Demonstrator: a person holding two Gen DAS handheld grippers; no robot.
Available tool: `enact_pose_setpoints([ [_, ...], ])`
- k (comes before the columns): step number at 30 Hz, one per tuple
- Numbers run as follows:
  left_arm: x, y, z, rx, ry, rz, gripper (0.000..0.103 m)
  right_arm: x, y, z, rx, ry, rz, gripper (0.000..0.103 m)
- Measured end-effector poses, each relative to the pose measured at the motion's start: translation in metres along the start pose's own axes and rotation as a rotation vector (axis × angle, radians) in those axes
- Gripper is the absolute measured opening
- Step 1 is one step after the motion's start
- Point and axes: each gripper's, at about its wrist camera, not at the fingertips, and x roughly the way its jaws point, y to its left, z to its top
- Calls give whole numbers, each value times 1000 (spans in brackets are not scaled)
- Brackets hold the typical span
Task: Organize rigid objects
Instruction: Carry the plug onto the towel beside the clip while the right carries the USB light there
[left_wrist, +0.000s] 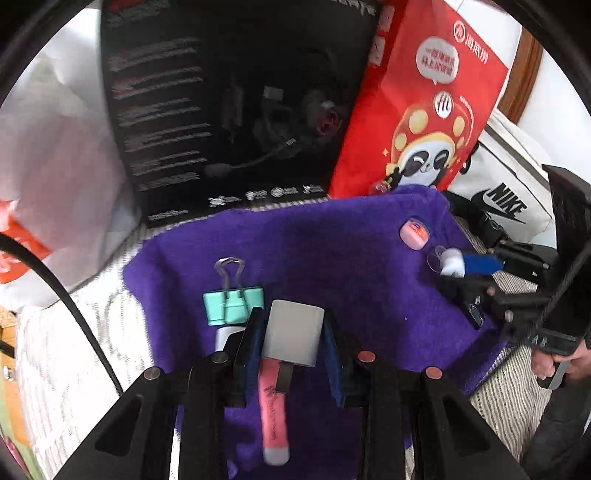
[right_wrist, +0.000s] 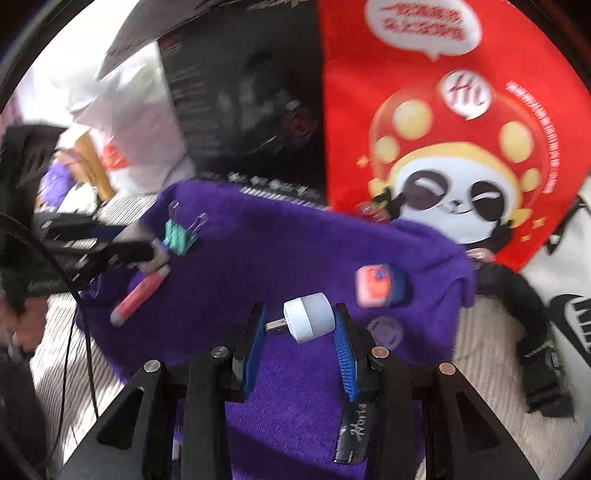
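Note:
A purple cloth (left_wrist: 332, 251) carries the small items. My left gripper (left_wrist: 293, 321) is shut on a grey-white charger block (left_wrist: 293, 336), held above a pink tube (left_wrist: 273, 413) that lies on the cloth. A teal binder clip (left_wrist: 232, 302) rests just left of the fingers. My right gripper (right_wrist: 299, 314) is shut on a small white USB lamp (right_wrist: 310, 321), its plug pointing at the left pad. A pink and blue item (right_wrist: 376, 286) lies beyond it on the cloth. Each gripper also shows in the other's view: the right gripper (left_wrist: 448, 266) and the left gripper (right_wrist: 155, 251).
A black box (left_wrist: 229, 110) and a red panda bag (left_wrist: 424, 110) stand behind the cloth. A white Nike bag (left_wrist: 506, 199) and a black strap (right_wrist: 517, 295) lie at the right. White plastic bags (left_wrist: 55, 166) sit at the left on striped bedding (left_wrist: 66, 350).

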Motion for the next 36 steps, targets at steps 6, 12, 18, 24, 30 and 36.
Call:
enact_pose_setpoints([
  [6, 18, -10, 2, 29, 30, 5, 29, 15, -8, -12, -7, 52, 13, 36],
  [12, 26, -6, 3, 17, 38, 6, 29, 26, -10, -18, -10, 74, 32, 36],
  [18, 34, -2, 1, 4, 53, 19, 29, 31, -9, -18, -11, 76, 30, 36],
  [24, 37, -2, 0, -4, 49, 19, 29, 32, -6, -17, -33, 76, -4, 36],
  [30, 43, -11, -1, 24, 58, 50, 29, 34, -2, -15, -68, 73, -26, 36],
  [36, 44, -16, 0, 36, 59, 60, 29, 36, 0, -15, -89, 72, -34, 36],
])
